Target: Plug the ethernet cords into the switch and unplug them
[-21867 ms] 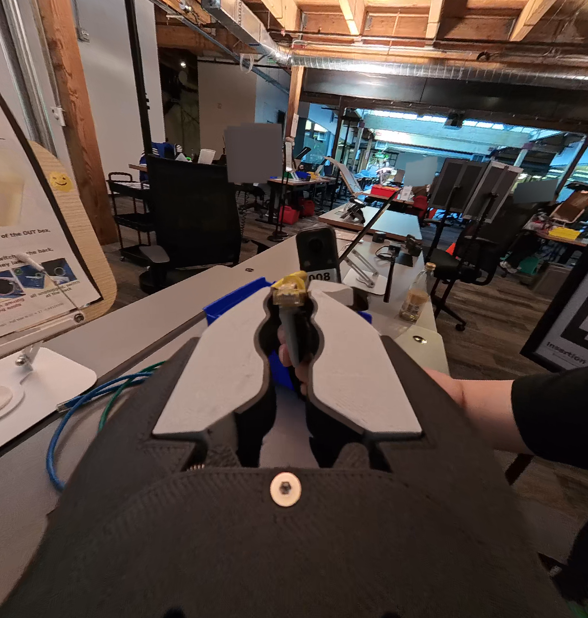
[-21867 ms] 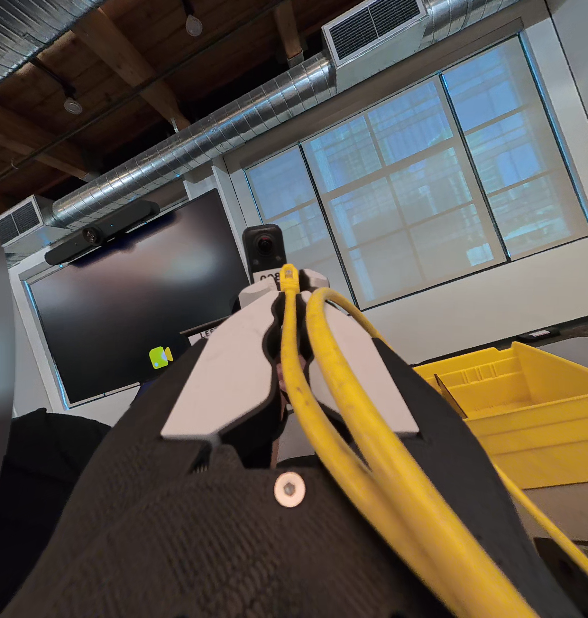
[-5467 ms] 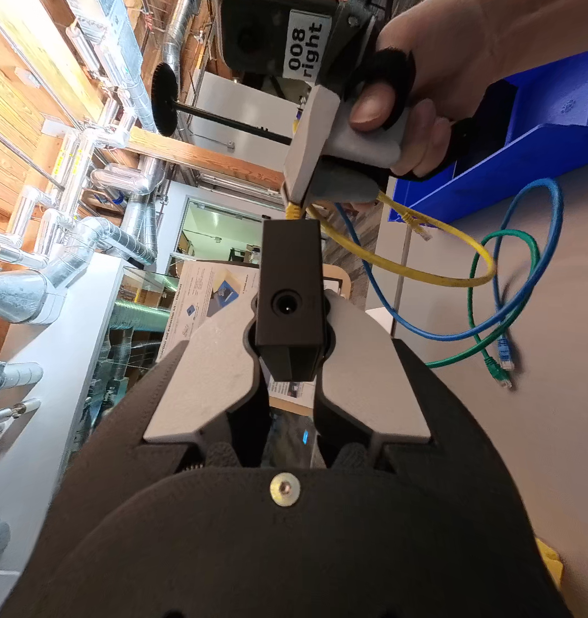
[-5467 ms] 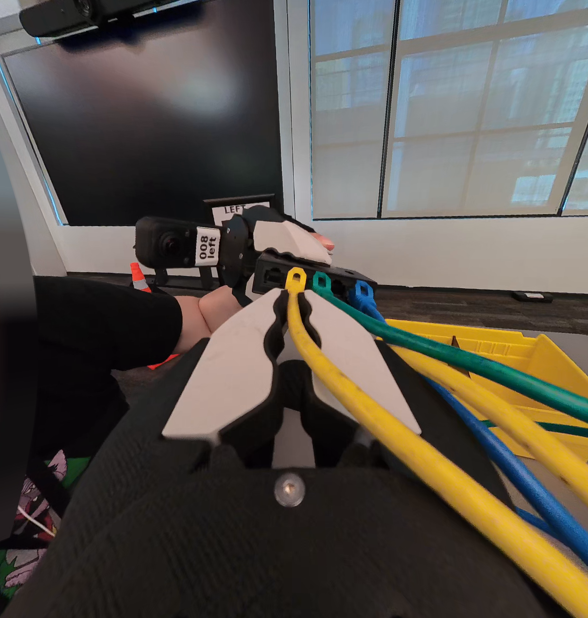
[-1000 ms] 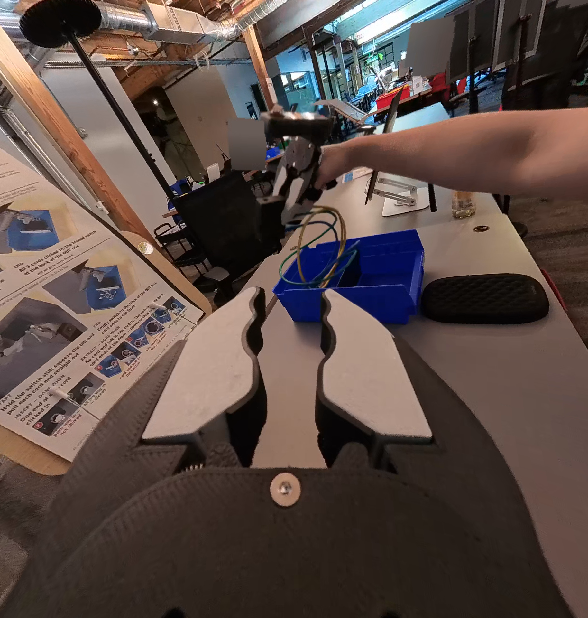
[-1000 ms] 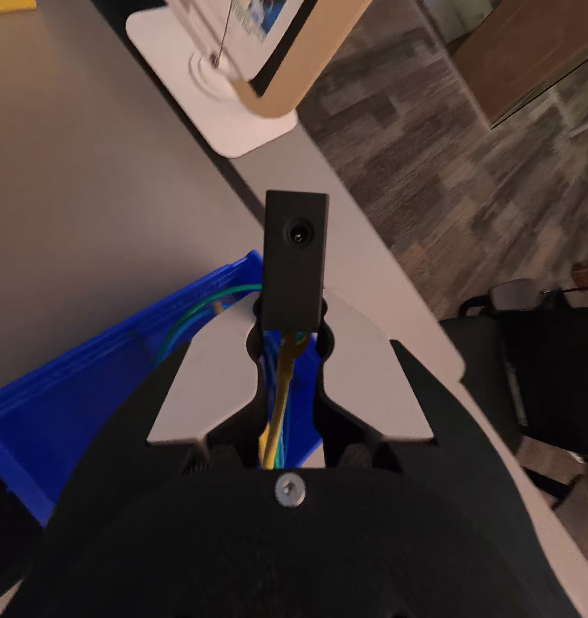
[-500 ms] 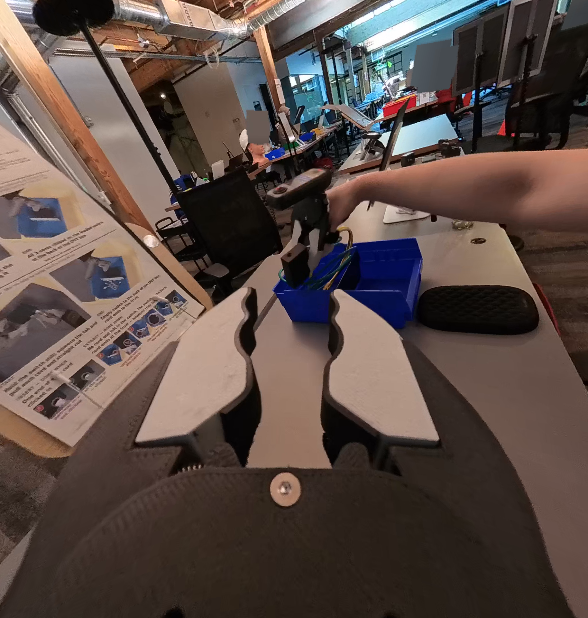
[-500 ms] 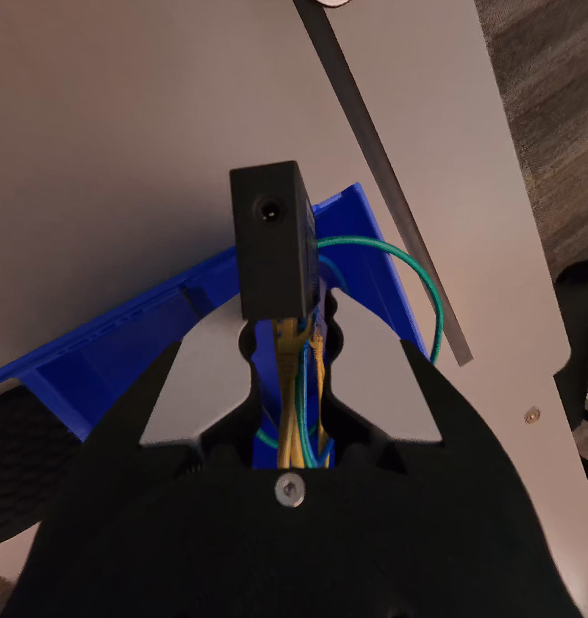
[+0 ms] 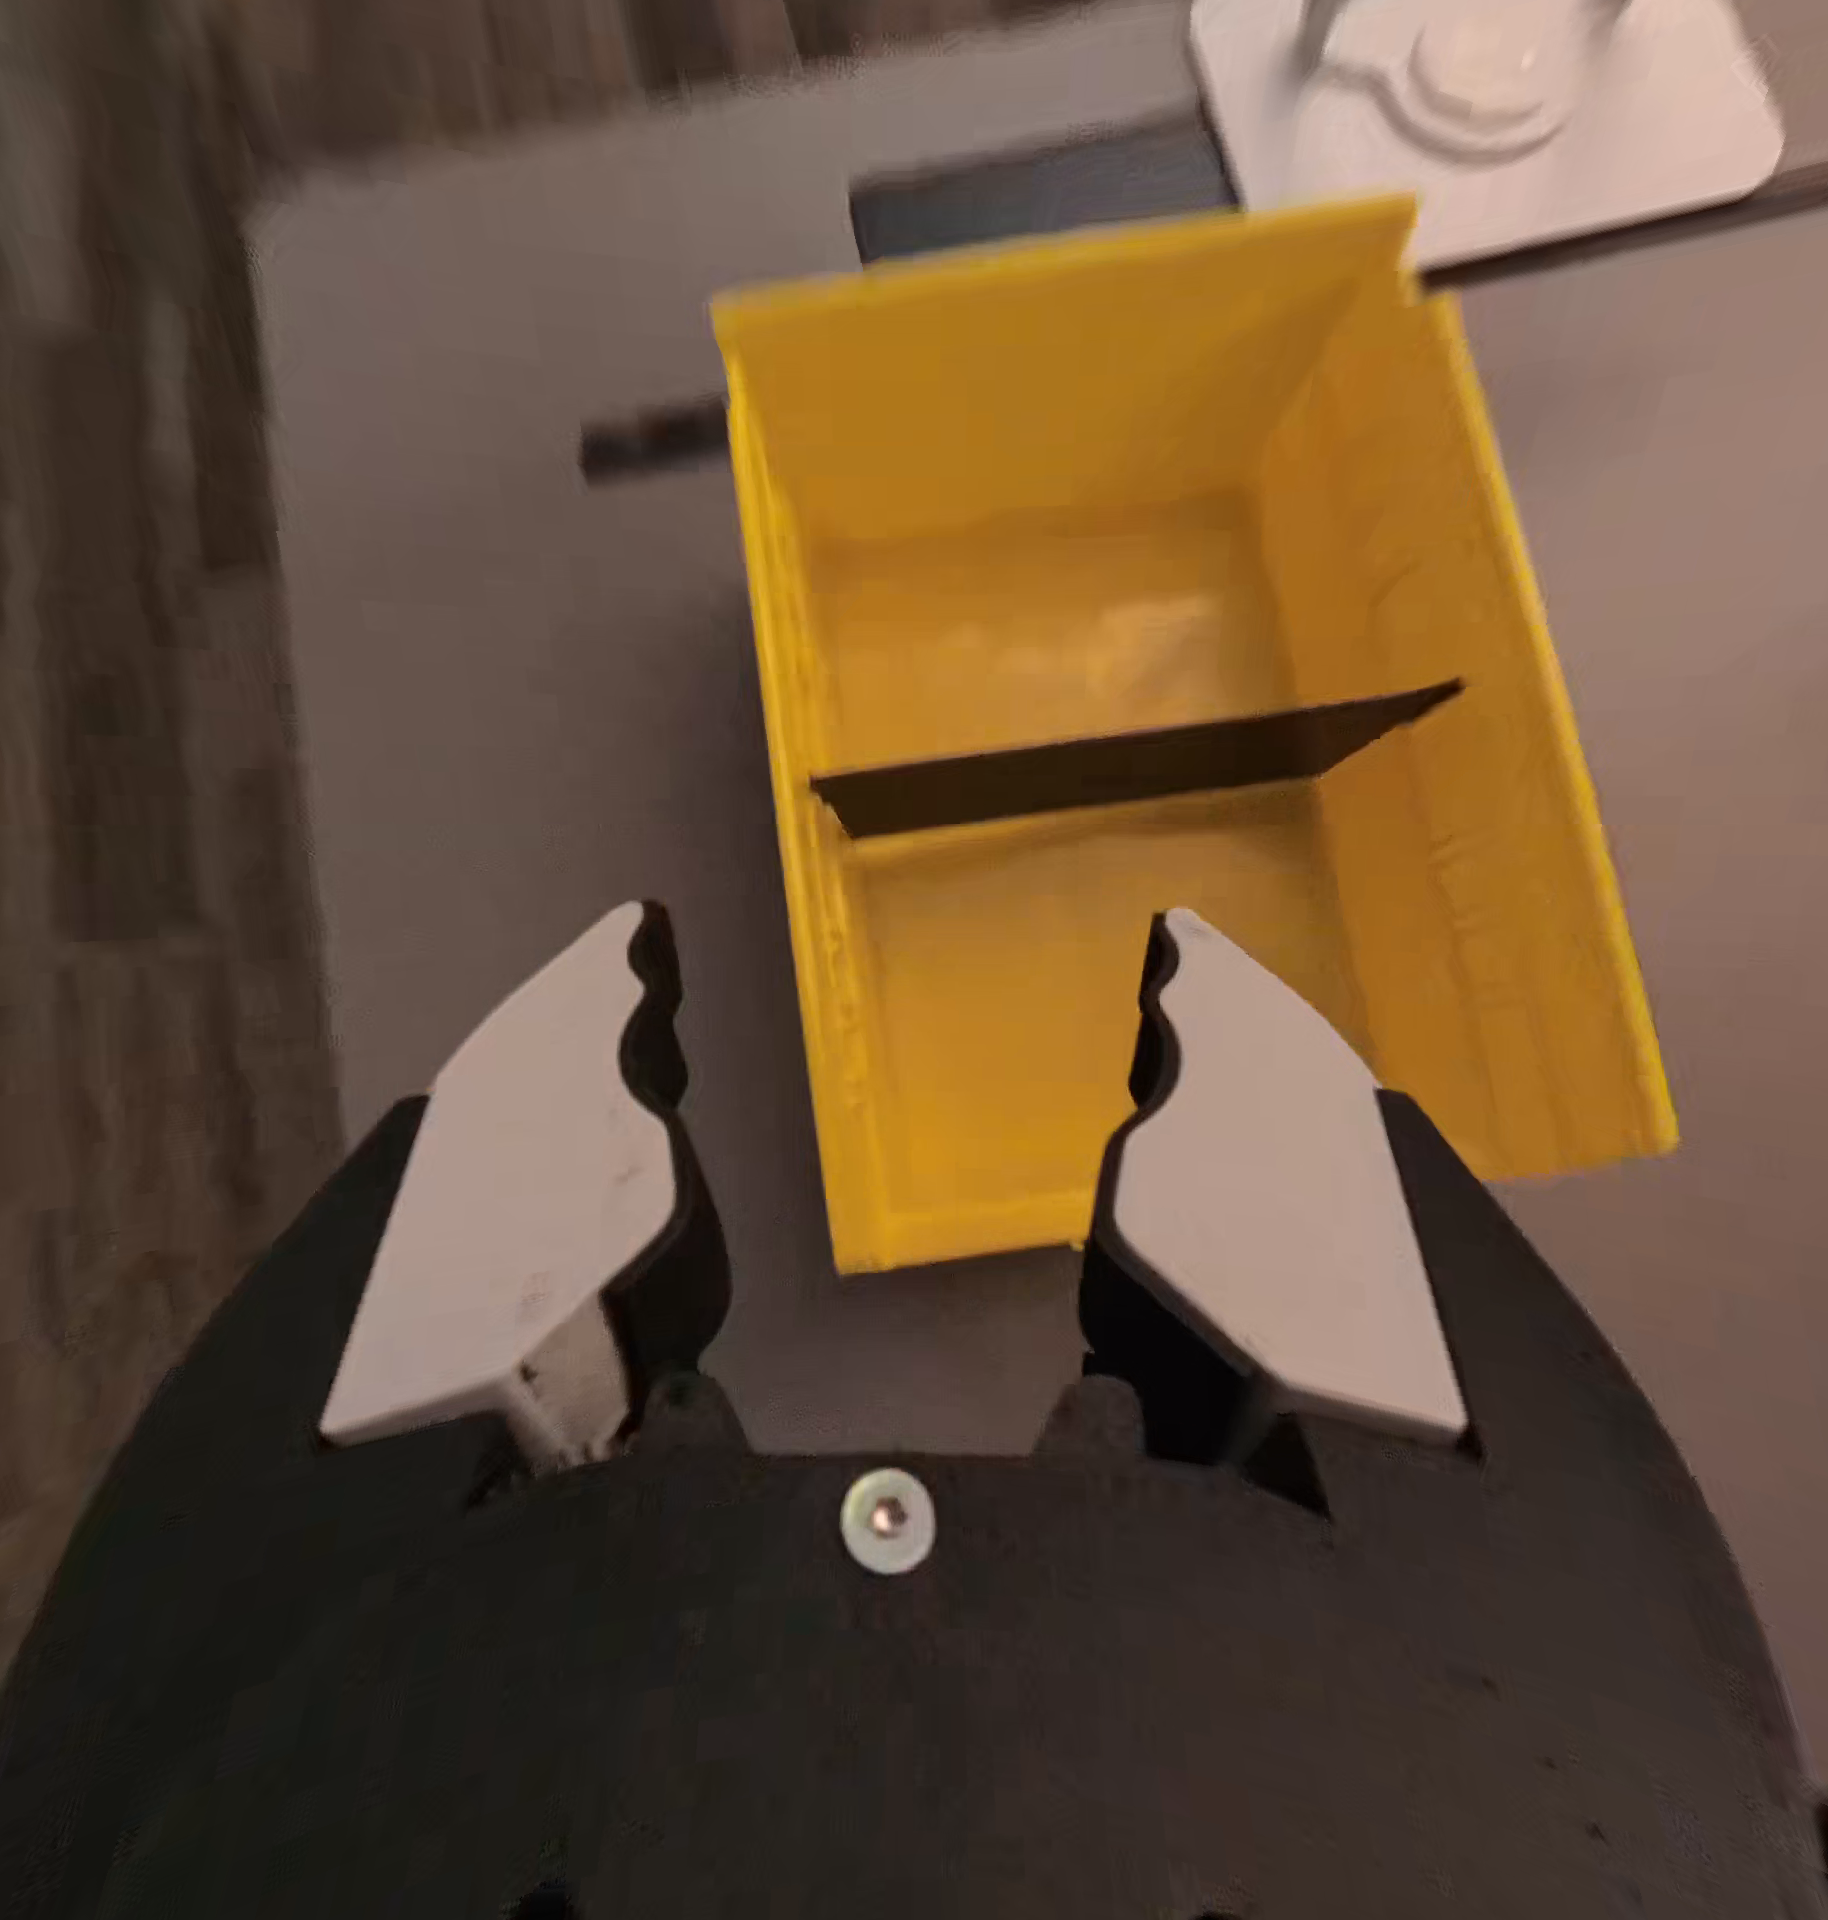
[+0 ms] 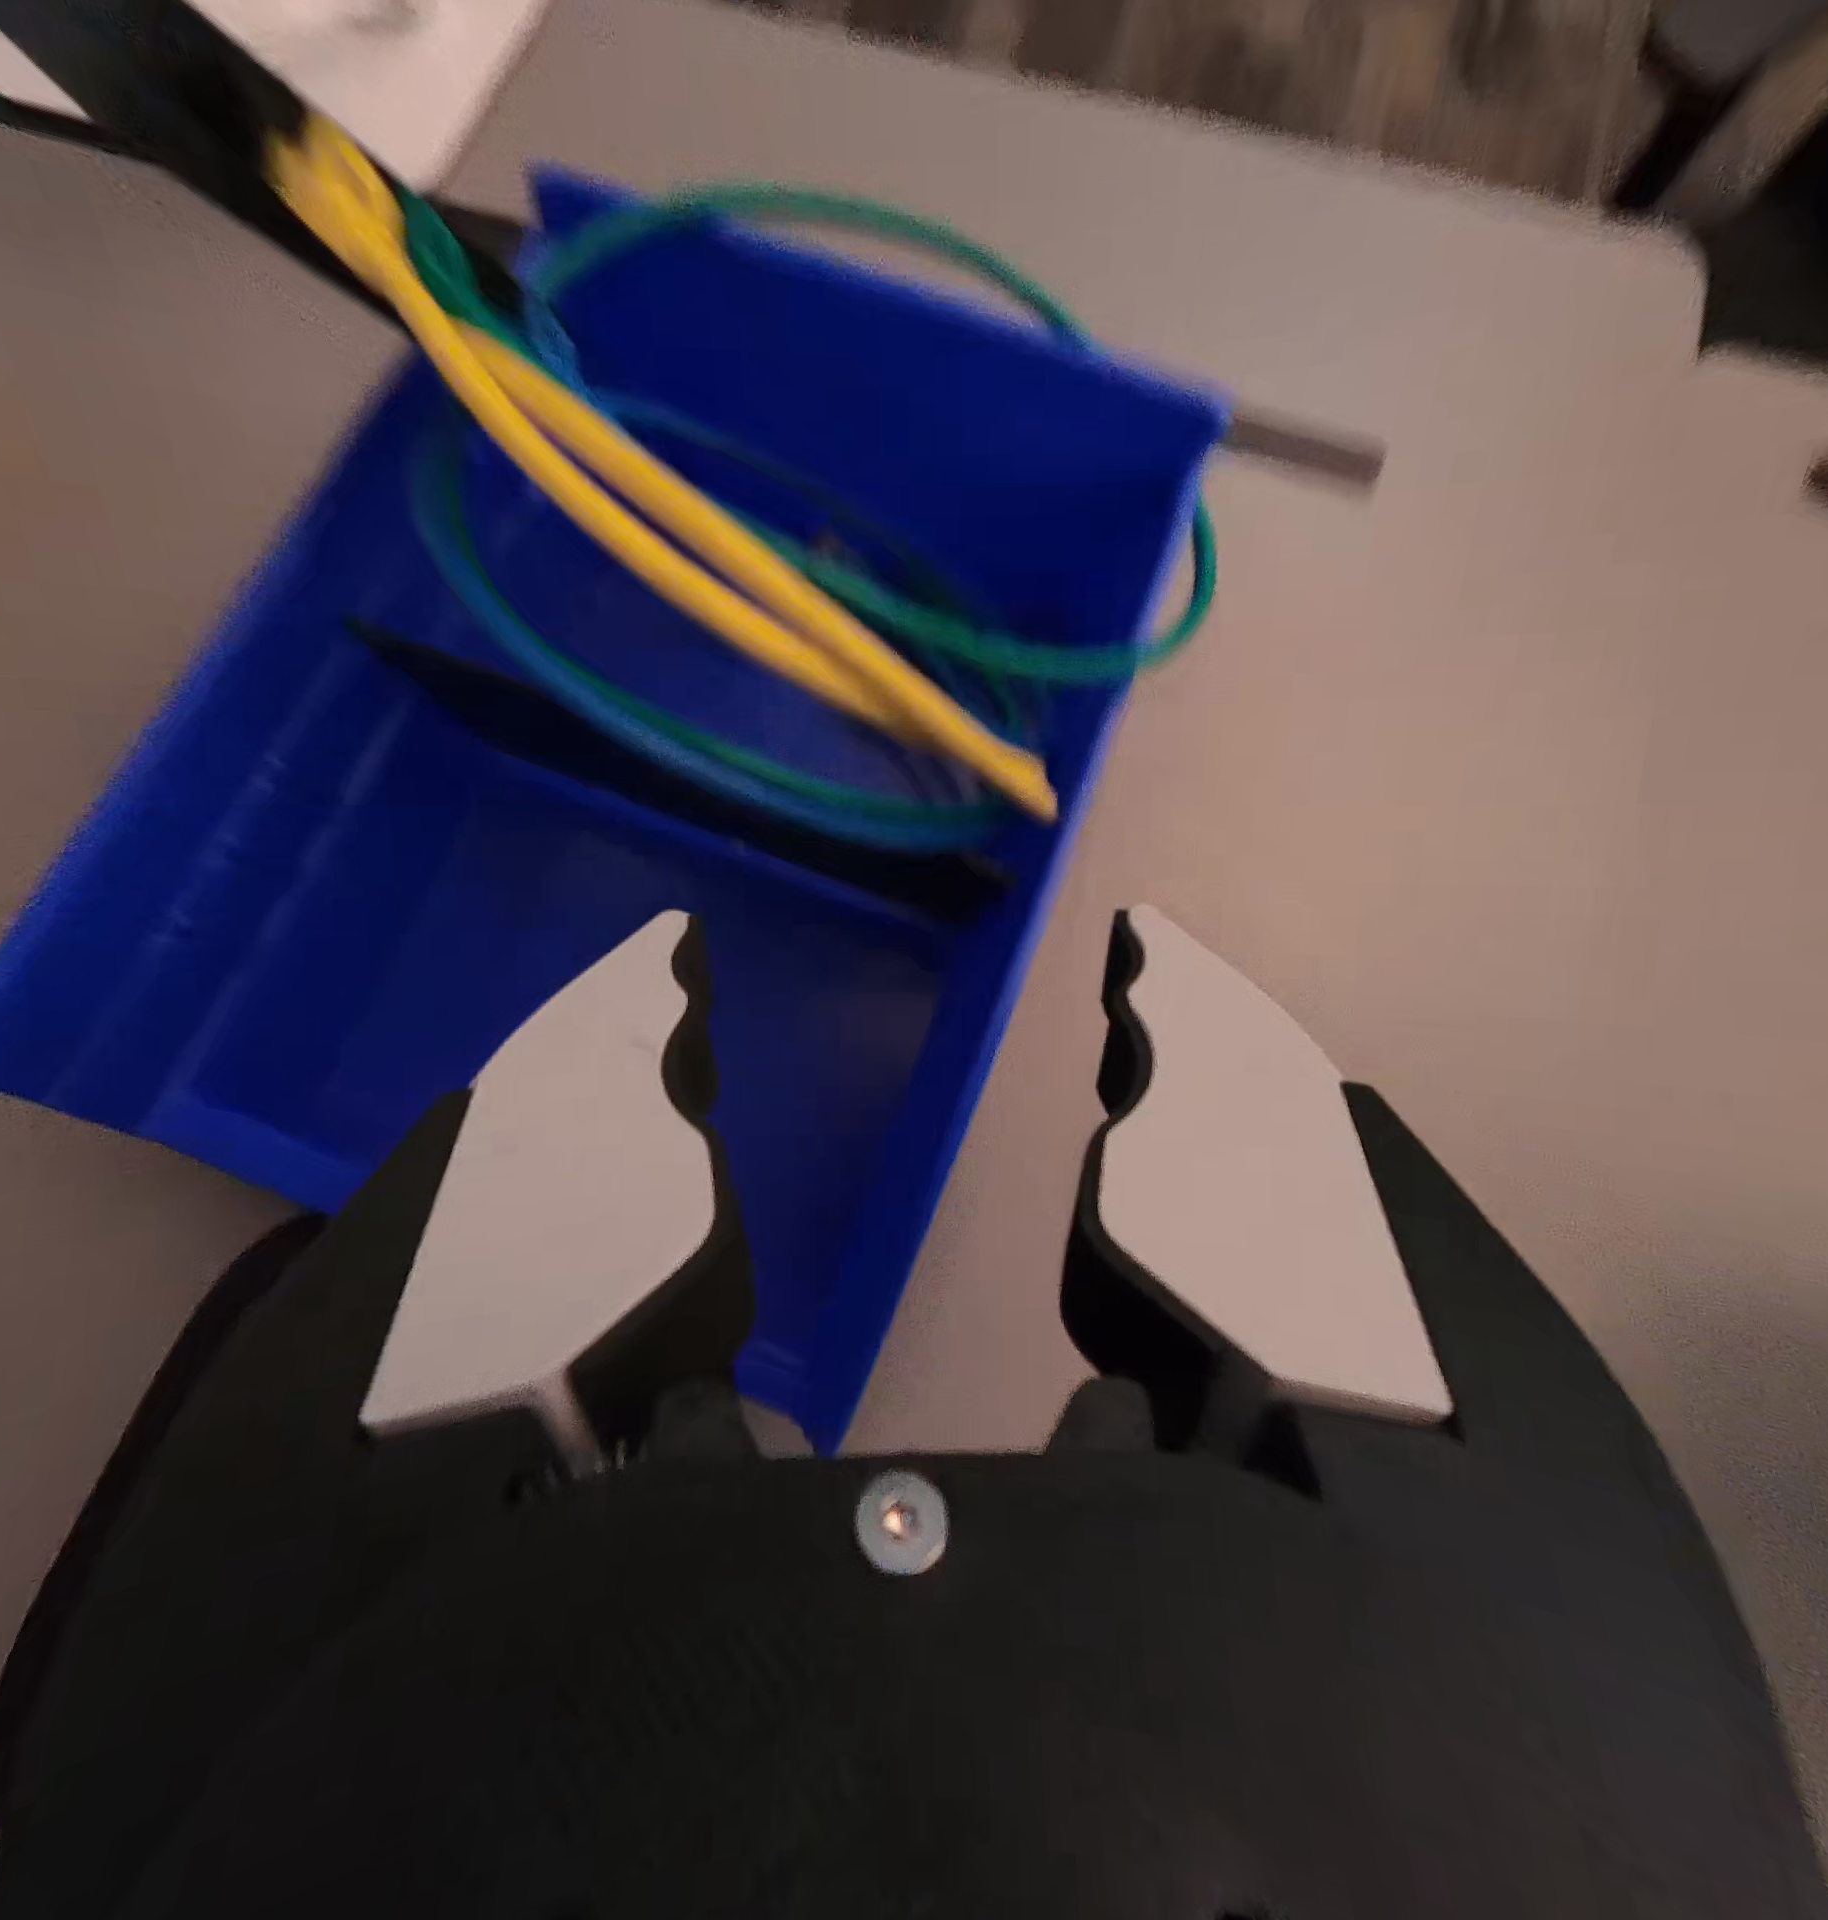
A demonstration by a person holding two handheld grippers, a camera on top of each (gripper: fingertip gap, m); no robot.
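Observation:
In the right wrist view, my right gripper [image 10: 905, 916] is open and empty above the near end of a blue bin [image 10: 266, 831]. Yellow cords [image 10: 681, 561] and a green cord [image 10: 993, 249] loop in the bin's far compartment. They run up to a blurred black body, seemingly the switch [image 10: 193, 114], at the bin's far left corner. In the left wrist view, my left gripper [image 9: 905, 920] is open and empty above the near end of a yellow bin [image 9: 993, 364] that holds nothing. The switch and cords do not show in that view.
Each bin has a black divider across it: yellow bin [image 9: 1128, 758], blue bin [image 10: 681, 769]. Both bins stand on a grey table [image 9: 474, 727]. A white stand base [image 9: 1461, 104] lies behind the yellow bin. The floor lies past the table's left edge. Tip to tip, the grippers are about 75 cm apart. The switch [image 10: 193, 114] lies around 15 cm away from my right fingertips.
My right gripper let go of the switch, opened and drew back; switch and cords now rest at the blue bin. My left gripper opened wide and swung down over the yellow bin.

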